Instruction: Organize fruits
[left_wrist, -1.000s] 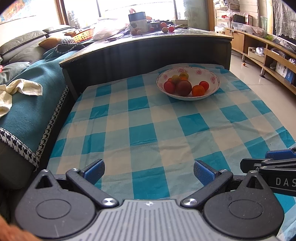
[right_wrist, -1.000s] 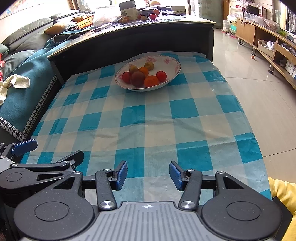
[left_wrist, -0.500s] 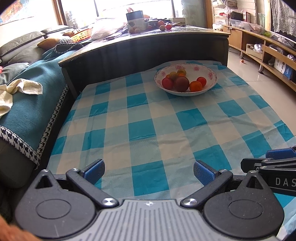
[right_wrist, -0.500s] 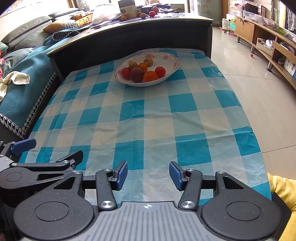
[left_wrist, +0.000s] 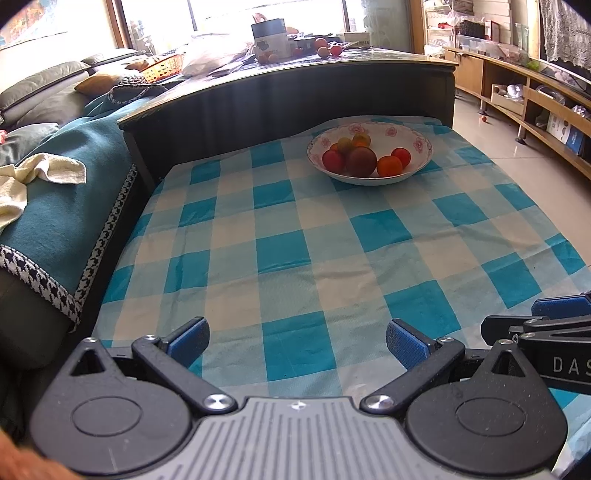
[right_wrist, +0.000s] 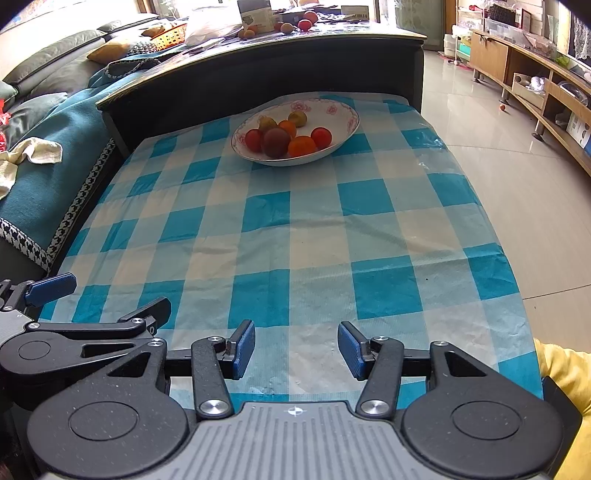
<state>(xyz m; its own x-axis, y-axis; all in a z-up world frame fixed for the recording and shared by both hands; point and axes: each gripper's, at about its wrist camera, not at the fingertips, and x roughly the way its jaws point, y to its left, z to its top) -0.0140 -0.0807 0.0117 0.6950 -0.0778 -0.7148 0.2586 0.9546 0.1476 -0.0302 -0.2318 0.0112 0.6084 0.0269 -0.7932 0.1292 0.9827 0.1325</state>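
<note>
I find my left gripper (left_wrist: 297, 345) and right gripper (right_wrist: 296, 349) both spread apart and empty above the checked cloth (left_wrist: 295, 236); the fruits (right_wrist: 284, 136) sit in the bowl (right_wrist: 343, 123) at its far end.

Daylight pours in from the windows (left_wrist: 229, 29) at 12 o'clock, blown out to white. Glare streaks the floor (right_wrist: 498, 122) toward 2 o'clock. Fisheye bending curves every edge, corners vignetted black; focus is sharp throughout.
</note>
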